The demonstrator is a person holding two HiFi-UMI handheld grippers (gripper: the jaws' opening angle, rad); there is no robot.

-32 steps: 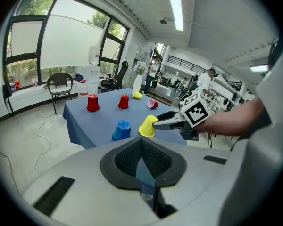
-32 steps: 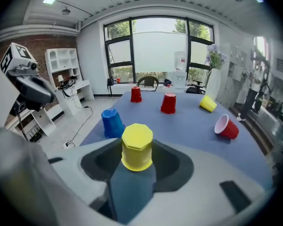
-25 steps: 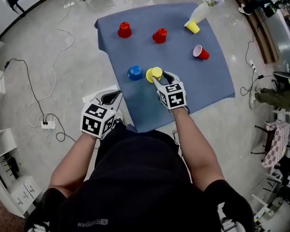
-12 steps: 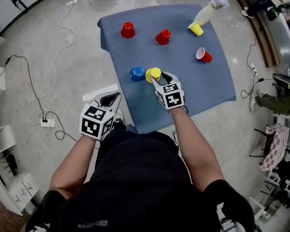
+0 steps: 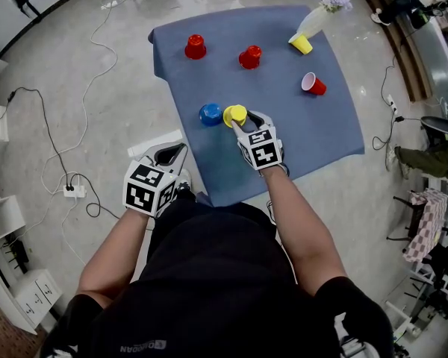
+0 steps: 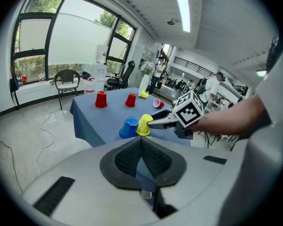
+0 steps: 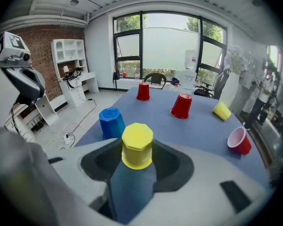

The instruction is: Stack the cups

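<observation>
- Right claw (image 5: 241, 121) grips the upside-down yellow cup (image 7: 137, 145) on the blue-clothed table (image 5: 284, 118), just beside the upside-down blue cup (image 5: 210, 114).
- Left claw (image 5: 172, 154) is closed and empty, off the table's near edge.
- Two upright-inverted red cups (image 5: 195, 47) stand at the far side.
- A tipped red cup (image 5: 312, 83) and a second yellow cup (image 5: 299, 44) lie to the right.

The right gripper (image 7: 137, 150) clasps an upturned yellow cup (image 7: 137, 139) over the blue cloth (image 7: 198, 126). A blue cup (image 7: 111, 122) stands inverted just left of it. A red cup (image 7: 181, 106) stands inverted farther back.
</observation>
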